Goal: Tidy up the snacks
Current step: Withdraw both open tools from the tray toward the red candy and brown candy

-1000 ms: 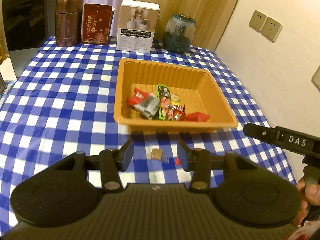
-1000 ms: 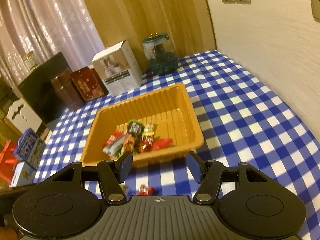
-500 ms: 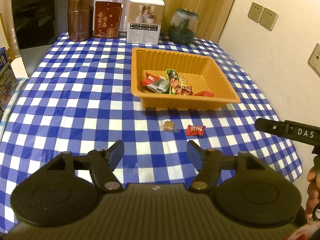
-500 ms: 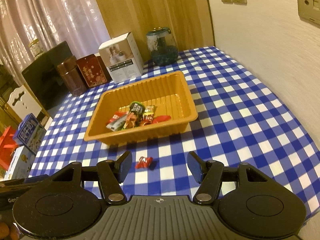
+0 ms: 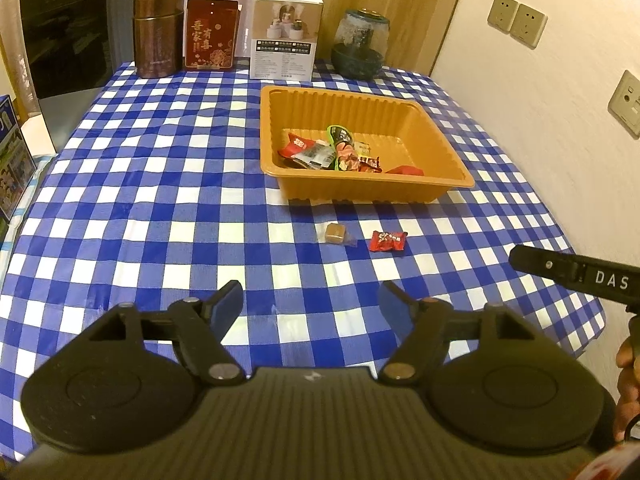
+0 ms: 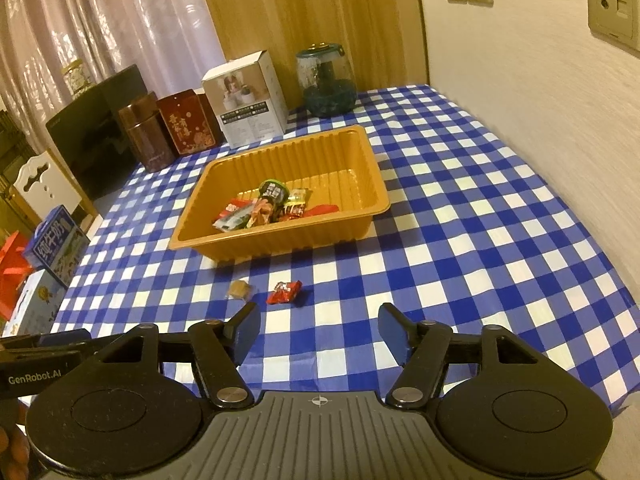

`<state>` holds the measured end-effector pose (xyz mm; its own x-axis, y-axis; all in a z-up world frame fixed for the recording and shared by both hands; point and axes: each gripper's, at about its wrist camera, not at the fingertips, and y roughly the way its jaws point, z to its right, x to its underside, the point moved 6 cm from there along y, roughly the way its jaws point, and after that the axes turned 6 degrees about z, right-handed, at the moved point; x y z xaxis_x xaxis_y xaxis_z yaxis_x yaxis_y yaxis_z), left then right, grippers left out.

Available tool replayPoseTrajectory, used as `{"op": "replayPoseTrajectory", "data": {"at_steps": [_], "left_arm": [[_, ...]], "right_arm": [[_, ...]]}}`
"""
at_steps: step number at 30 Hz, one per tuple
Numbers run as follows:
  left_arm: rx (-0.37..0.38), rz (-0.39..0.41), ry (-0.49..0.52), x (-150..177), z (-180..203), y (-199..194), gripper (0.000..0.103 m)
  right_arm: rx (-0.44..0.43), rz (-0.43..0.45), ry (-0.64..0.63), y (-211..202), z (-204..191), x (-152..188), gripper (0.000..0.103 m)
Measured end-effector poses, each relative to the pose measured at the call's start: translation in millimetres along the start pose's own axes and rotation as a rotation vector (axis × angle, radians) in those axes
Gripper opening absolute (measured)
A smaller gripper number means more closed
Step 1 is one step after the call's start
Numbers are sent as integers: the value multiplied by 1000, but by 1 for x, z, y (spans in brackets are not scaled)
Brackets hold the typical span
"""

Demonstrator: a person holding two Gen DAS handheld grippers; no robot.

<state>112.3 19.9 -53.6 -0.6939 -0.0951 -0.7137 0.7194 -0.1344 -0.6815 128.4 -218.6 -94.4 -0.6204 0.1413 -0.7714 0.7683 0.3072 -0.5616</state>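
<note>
1. We see our left claw (image 5: 310, 304) held above the near part of the table (image 5: 160, 184), its fingers spread wide with nothing between them.
2. Our right claw (image 6: 318, 330) hangs the same way over the near edge, fingers wide apart and bare.
3. The orange tray (image 5: 452, 152) sits on the blue-and-white checked cloth toward the far right of the table; its long axis runs left to right across the left wrist view, and it is slightly skewed in the right wrist view (image 6: 384, 196).
4. Inside the tray, a heap of wrapped snacks (image 5: 334, 152) lies bunched against the near wall, the far part of the tray floor bare; a green-rimmed packet (image 6: 272, 191) points away from us toward the back wall.
5. Two sweets lie loose on the cloth just in front of the tray: a small brown cube sweet (image 5: 335, 233) in clear wrap and a red wrapped candy (image 5: 387, 240) just to its right, near each other but apart.
6. The red wrapped candy lies with its long axis roughly left to right, twisted ends outward, and in the right wrist view (image 6: 285, 292) it sits ahead of our right claw, nearer its left finger.
7. Along the far edge stand a brown canister (image 5: 157, 32), a red tin (image 5: 211, 34), a white box (image 5: 286, 36) and a glass jar (image 5: 360, 42).
</note>
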Motion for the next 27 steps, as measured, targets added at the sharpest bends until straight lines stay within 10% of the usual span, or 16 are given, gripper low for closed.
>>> {"op": "replayPoseTrajectory", "data": {"at_steps": [27], "left_arm": [[1, -26, 32, 1, -2, 30, 72]], "right_arm": [[-43, -34, -59, 35, 0, 8, 65]]}}
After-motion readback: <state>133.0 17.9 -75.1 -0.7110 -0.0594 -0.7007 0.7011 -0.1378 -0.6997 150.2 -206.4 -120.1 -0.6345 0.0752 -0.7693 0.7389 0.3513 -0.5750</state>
